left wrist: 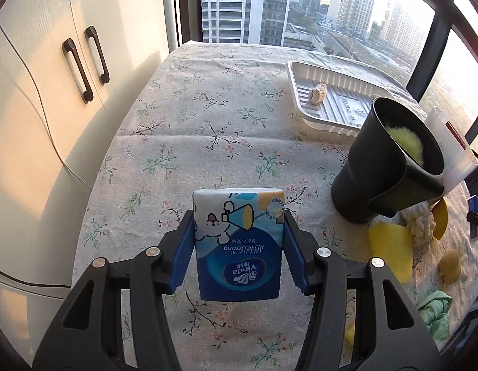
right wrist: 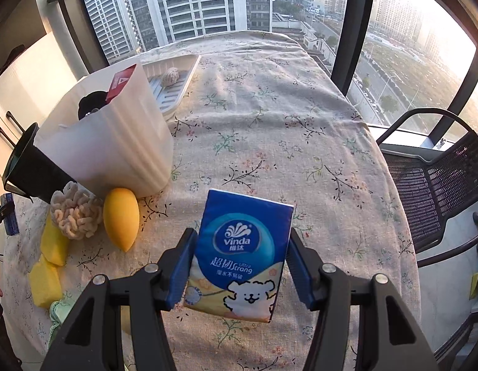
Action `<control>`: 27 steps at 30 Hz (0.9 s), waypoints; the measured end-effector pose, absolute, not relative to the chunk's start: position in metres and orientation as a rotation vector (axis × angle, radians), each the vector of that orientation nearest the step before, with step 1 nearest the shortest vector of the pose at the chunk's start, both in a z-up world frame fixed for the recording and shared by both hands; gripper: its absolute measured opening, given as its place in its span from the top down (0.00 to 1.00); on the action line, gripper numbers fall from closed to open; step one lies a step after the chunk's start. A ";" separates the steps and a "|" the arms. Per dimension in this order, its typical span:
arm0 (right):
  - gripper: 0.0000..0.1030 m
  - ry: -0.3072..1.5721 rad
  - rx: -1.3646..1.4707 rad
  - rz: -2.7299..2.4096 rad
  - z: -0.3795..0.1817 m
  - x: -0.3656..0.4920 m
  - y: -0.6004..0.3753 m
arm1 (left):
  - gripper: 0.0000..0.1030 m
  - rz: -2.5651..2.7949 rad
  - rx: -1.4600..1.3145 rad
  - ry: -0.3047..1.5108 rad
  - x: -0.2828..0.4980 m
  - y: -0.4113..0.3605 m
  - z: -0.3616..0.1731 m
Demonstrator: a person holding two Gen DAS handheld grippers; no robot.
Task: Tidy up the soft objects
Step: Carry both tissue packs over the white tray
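My left gripper (left wrist: 239, 235) is shut on a blue Vinda tissue pack (left wrist: 239, 244), held above the floral tablecloth (left wrist: 192, 117). My right gripper (right wrist: 240, 256) is shut on a second blue Vinda tissue pack (right wrist: 242, 256), also above the cloth. A black cup (left wrist: 390, 160) tilts at the right with a yellow fluffy puff (left wrist: 405, 142) inside. A white tray (left wrist: 331, 99) at the back holds a small beige soft object (left wrist: 316, 92). A cream knotted sponge (right wrist: 76, 216), a yellow egg-shaped sponge (right wrist: 121, 219) and yellow flat sponges (right wrist: 53, 244) lie beside a white bin (right wrist: 115, 142).
A cabinet with two dark handles (left wrist: 84, 65) stands left of the table. A black mesh chair (right wrist: 433, 185) is at the table's right edge. A green cloth (left wrist: 436, 312) lies near the front right. Windows run behind the table.
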State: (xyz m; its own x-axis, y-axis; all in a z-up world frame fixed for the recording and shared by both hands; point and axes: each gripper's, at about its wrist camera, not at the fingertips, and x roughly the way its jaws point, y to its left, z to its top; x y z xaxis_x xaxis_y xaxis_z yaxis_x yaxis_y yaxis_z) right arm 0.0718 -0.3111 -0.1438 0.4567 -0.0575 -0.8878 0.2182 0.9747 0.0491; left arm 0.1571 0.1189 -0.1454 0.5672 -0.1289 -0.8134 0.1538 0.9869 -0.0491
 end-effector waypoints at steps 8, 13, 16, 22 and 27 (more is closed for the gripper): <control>0.42 1.097 0.169 -0.197 -0.146 0.121 -0.334 | 0.51 -0.169 0.001 0.958 0.210 0.116 -0.149; 0.42 1.090 0.142 -0.208 -0.144 0.160 -0.342 | 0.51 -0.172 0.013 0.935 0.249 0.109 -0.148; 0.42 1.085 0.120 -0.203 -0.143 0.190 -0.345 | 0.51 -0.185 0.035 0.929 0.277 0.100 -0.148; 0.42 1.075 0.097 -0.150 -0.135 0.262 -0.343 | 0.51 -0.244 0.067 0.917 0.335 0.070 -0.144; 0.42 1.074 0.067 -0.072 -0.127 0.313 -0.324 | 0.51 -0.327 0.118 0.903 0.368 0.032 -0.142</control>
